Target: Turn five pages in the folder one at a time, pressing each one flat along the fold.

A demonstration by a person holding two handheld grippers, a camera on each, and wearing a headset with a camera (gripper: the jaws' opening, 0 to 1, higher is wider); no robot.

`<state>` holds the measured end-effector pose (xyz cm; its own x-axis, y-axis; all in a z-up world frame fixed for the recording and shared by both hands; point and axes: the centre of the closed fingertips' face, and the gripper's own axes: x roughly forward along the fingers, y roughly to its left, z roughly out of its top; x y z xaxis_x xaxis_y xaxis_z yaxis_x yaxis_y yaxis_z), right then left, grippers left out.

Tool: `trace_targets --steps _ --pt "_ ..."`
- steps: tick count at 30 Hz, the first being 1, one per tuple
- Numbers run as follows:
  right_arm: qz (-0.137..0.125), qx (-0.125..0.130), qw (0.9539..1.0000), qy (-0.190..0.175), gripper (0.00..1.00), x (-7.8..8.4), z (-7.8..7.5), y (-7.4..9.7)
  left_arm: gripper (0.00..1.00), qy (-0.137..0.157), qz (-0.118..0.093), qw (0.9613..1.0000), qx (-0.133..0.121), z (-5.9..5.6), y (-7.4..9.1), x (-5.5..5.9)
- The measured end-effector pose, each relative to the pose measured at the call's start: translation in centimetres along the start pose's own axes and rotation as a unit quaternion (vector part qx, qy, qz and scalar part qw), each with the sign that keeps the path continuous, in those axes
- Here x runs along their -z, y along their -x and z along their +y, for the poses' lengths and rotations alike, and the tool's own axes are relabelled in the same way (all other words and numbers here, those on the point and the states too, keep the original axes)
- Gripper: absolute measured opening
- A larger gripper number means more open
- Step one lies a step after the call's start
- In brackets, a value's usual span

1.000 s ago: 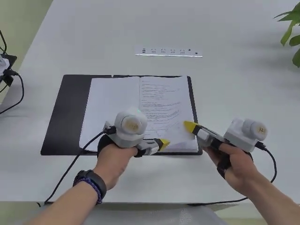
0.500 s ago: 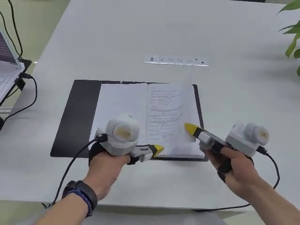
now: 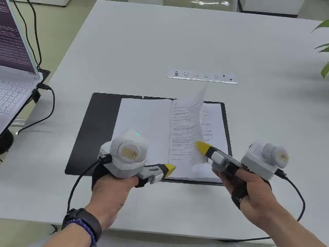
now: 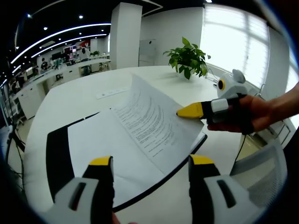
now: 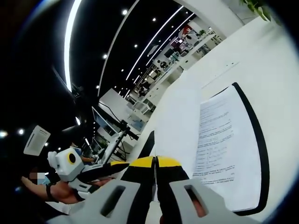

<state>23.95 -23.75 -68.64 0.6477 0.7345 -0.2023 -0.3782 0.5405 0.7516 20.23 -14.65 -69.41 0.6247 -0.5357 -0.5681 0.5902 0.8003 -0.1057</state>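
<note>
– One page [image 3: 191,116] is up off the folder [image 3: 90,136]. Where is it held?

– At its lower outer corner. The right claw [image 3: 202,147] has its yellow tips pressed together on the sheet. In the right gripper view the pinch [image 5: 155,162] sits at the bottom, and the page [image 5: 180,126] rises from it with its blank side showing.

– And the folder itself?

– It lies open and flat on the white counter [image 3: 154,46], near the person's edge. Its black left cover is bare. A blank sheet lies flat left of the fold and printed sheets lie to the right. The raised page stands curved above the right-hand stack, close to the fold, with its printed side toward the left claw [image 3: 168,168].

– What is that one doing?

– It is spread wide and grips nothing. In the head view it sits just at the folder's near edge, below the fold. In the left gripper view its tips [image 4: 150,161] frame the folder [image 4: 56,158] and the lifted page [image 4: 154,121], with the right claw [image 4: 189,111] at the page's edge.

– Anything farther out?

– A power strip [image 3: 201,76] is set in the counter beyond the folder. A laptop [image 3: 13,62] is off to the left, and a plant [image 4: 187,58] stands at the far right.
</note>
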Motion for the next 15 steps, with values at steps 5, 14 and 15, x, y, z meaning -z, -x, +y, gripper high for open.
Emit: trace_targets --steps 5,14,15 --pt "0.002 -0.007 1.0000 -0.004 0.00 0.6 0.8 -0.9 0.65 0.003 -0.002 1.0000 -0.002 0.5 0.7 0.3" --pt "0.011 -0.015 0.9998 -0.004 0.00 1.4 2.1 -2.3 0.67 0.005 -0.007 0.9999 -0.006 1.5 2.1 0.5" --pt "0.010 -0.016 0.9998 -0.004 0.00 1.5 2.2 -2.4 0.67 0.005 -0.007 0.9999 -0.006 1.6 2.2 0.6"
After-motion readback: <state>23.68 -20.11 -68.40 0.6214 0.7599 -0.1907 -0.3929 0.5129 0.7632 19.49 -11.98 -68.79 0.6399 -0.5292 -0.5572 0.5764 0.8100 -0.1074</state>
